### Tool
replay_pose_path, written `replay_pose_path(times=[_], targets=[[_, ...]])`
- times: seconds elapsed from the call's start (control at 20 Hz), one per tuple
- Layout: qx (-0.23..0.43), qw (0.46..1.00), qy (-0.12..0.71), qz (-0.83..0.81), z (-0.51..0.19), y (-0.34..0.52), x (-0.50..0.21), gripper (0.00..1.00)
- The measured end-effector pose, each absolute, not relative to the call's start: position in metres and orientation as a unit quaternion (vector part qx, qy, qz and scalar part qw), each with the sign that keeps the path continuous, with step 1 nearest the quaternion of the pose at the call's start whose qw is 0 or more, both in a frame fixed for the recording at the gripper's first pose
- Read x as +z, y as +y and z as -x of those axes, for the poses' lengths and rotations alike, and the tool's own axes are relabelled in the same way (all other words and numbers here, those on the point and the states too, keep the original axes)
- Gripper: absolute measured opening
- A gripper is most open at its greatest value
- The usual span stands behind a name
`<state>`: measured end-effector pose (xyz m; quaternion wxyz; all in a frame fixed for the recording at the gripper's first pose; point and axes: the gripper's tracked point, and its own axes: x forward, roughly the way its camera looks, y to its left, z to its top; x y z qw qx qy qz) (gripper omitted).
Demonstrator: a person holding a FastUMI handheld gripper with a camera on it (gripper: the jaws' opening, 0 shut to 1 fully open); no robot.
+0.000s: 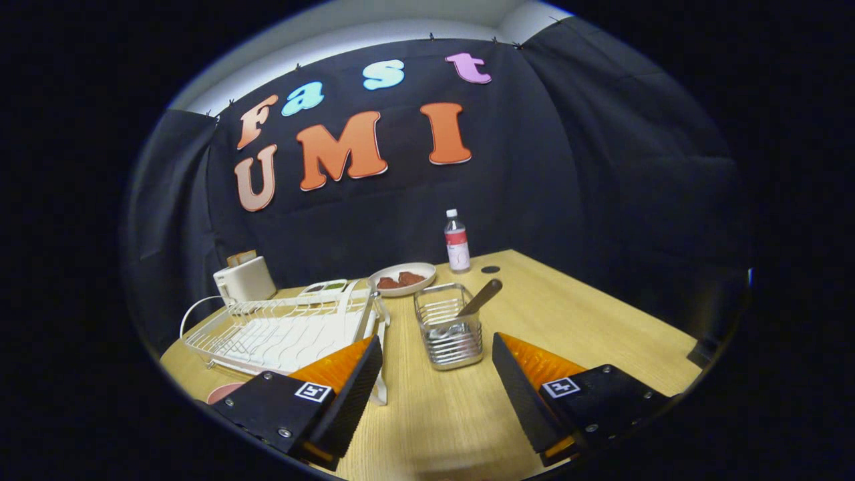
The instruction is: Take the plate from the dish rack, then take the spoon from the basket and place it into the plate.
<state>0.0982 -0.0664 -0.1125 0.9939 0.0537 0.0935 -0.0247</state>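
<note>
While gripper [437, 374] hangs above table [601, 314], fingers spread wide, gripping nothing, basket [449, 327] sits just ahead between them. Spoon [475, 302] stands inside basket, handle tilted. Dish rack [280, 327] just beside basket; pink plate [224, 391] near rack's front edge, behind one finger.

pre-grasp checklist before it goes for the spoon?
1. Gripper open: ok, fingers spread with nothing between them.
2. Spoon reachable: ok, handle leans out of the wire basket just ahead of the fingers.
3. Approach path: ok, bare table between fingers and basket.
4. Plate out of the dish rack: cannot tell, a pink rim peeks out beside the left finger, rack slots look empty.
5. Nearby clutter: ok, bowl of food and bottle stand beyond the basket.
</note>
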Motion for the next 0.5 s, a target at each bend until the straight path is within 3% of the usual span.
replay_pose_path(times=[0.2, 0.5], targets=[[-0.047, 0.993, 0.092, -0.059, -0.136, -0.094, -0.122, 0.98], [0.003, 0.996, 0.063, -0.061, -0.173, -0.077, -0.121, 0.92]])
